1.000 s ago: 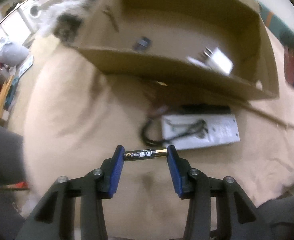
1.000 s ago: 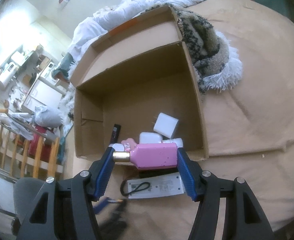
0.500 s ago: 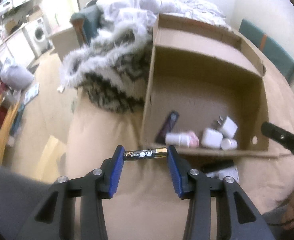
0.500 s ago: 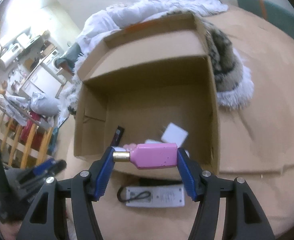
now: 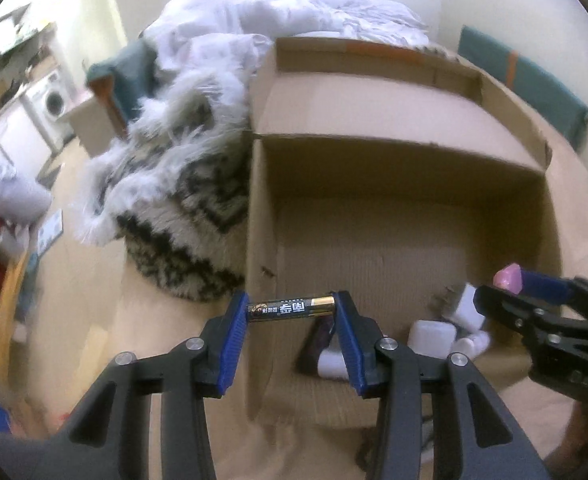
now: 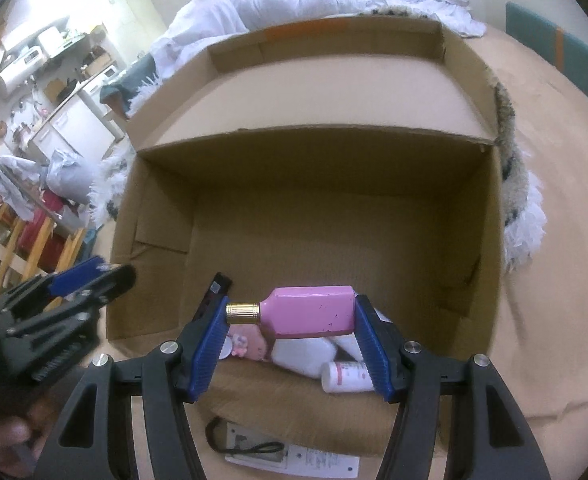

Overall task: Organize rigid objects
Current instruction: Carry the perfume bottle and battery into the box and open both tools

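Observation:
My left gripper (image 5: 291,309) is shut on a black and gold battery (image 5: 291,309), held endwise just above the near left corner of the open cardboard box (image 5: 394,120). My right gripper (image 6: 289,316) is shut on a pink bottle (image 6: 310,316) with a gold cap, held over the box's near wall (image 6: 294,392). The box (image 6: 334,100) holds white chargers (image 5: 432,334), a white bottle (image 6: 346,371) and a dark flat item (image 6: 213,292). The right gripper also shows at the right in the left wrist view (image 5: 534,292), the left gripper at the left in the right wrist view (image 6: 85,280).
The box stands on a beige bedsheet (image 5: 153,340). A furry black and white blanket (image 5: 173,200) lies against its left side, white bedding (image 5: 294,12) behind it. A white packet with a black cord (image 6: 285,456) lies in front of the box.
Both grippers have moved forward and closer to the box with their loads. The box now fills both views, and each gripper has come into the other's view.

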